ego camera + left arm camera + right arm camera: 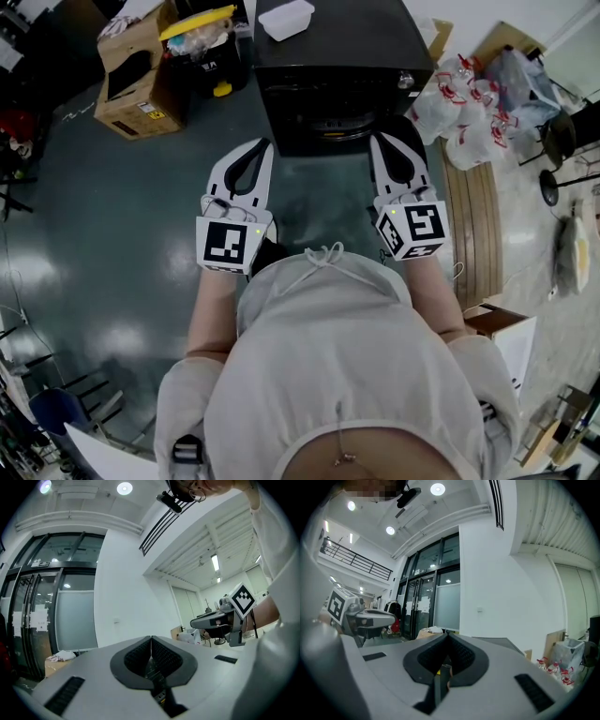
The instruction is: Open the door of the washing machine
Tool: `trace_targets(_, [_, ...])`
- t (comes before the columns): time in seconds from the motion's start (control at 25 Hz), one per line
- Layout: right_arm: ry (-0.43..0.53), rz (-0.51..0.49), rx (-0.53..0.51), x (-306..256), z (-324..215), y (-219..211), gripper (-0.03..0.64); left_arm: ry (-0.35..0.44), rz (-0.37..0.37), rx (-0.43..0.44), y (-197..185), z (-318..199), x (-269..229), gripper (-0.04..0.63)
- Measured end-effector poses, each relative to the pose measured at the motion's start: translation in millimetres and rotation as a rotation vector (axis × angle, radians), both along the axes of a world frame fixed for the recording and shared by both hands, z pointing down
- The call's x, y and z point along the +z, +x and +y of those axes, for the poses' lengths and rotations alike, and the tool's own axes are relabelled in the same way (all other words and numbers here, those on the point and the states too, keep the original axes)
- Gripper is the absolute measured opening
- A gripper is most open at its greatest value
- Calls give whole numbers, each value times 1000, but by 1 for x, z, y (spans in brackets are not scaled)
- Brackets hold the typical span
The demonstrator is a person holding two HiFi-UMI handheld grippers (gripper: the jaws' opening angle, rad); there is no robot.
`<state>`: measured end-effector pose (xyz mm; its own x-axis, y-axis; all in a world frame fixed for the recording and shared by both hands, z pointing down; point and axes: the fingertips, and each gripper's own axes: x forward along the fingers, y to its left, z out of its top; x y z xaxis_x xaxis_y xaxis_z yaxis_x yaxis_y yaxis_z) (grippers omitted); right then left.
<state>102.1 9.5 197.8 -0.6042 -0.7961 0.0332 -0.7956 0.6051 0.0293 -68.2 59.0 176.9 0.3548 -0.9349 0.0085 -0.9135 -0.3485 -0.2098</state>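
The black box-shaped washing machine (328, 56) stands on the dark green glossy floor (112, 216), straight ahead of me in the head view. Its round door (330, 125) is on the front face that looks toward me, and as far as I can see from this steep angle it lies closed against that face. A shallow white plastic tray (286, 19) rests on the machine's top, near its far edge. My left gripper (265, 144) points at the machine's front left corner and my right gripper (375, 139) at its front right corner. Both are just short of the front, and I cannot tell whether either one touches it. Each gripper's own view shows its dark ribbed pads pressed together with nothing caught between them, so both claws are clenched and empty. Left of the machine an open brown cardboard box (136, 84) sits on the floor. To the right lies a heap of white plastic bags with red print (459, 103), and nearer me a curved wooden board (473, 225) lies along the floor.
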Motion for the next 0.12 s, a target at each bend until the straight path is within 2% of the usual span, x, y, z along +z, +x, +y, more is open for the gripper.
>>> trace_targets(0.12, [-5,3,11,0,0,3,2,67,-1,13,2,0,-5,21])
